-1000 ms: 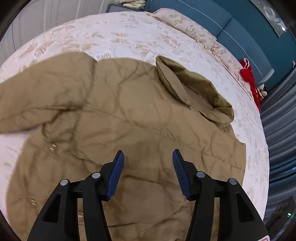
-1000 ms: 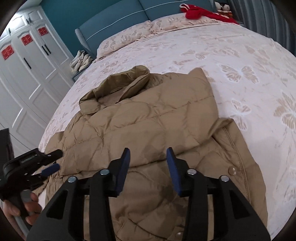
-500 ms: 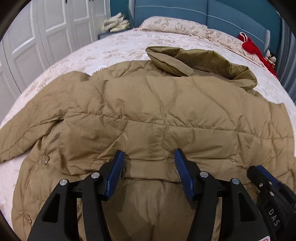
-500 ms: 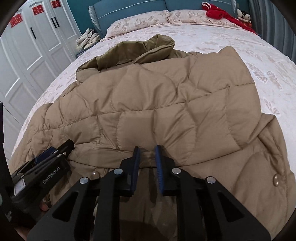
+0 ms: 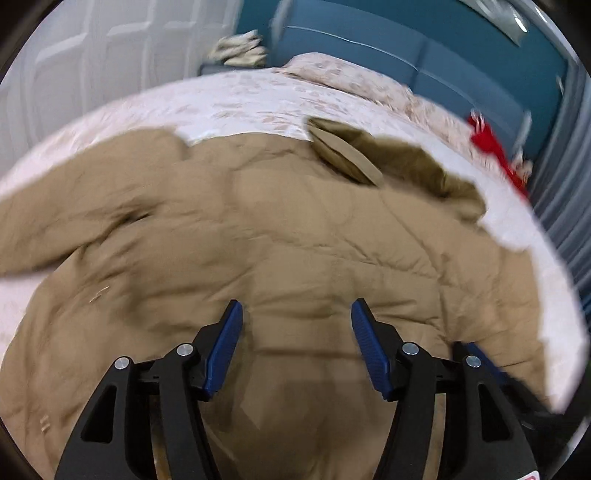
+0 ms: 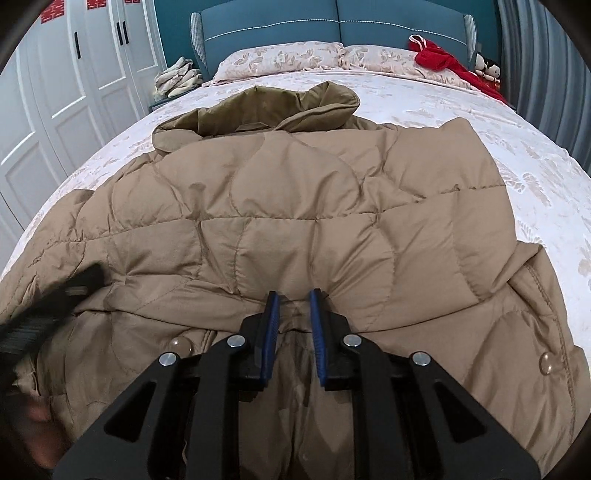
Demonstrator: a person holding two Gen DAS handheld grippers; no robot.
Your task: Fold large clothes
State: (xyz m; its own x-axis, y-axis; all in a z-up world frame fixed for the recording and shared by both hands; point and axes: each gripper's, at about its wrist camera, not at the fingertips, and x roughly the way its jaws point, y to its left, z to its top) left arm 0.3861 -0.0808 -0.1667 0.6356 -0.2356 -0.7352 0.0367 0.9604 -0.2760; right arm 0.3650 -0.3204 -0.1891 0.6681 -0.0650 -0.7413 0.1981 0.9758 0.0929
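A tan quilted puffer jacket (image 6: 295, 206) lies spread on the bed, collar (image 6: 266, 110) toward the headboard; it also fills the left wrist view (image 5: 280, 236), which is blurred. My right gripper (image 6: 293, 299) is nearly shut, its blue pads pinching a fold of the jacket at the lower edge of a folded-over panel. My left gripper (image 5: 297, 314) is open and empty, hovering over the jacket's middle. It shows as a dark blur at the left edge of the right wrist view (image 6: 48, 314).
The bed (image 6: 535, 158) has a pale floral cover and pillows (image 6: 280, 59) by a blue headboard (image 6: 332, 22). Red cloth (image 6: 447, 62) lies at the far right corner. White wardrobe doors (image 6: 55, 92) stand on the left. Folded cloth (image 6: 177, 77) rests on a nightstand.
My left gripper has swung and lifted away from the jacket's edge, still open. My right gripper stays pinched on the fold, jaws slightly wider than half a second ago.
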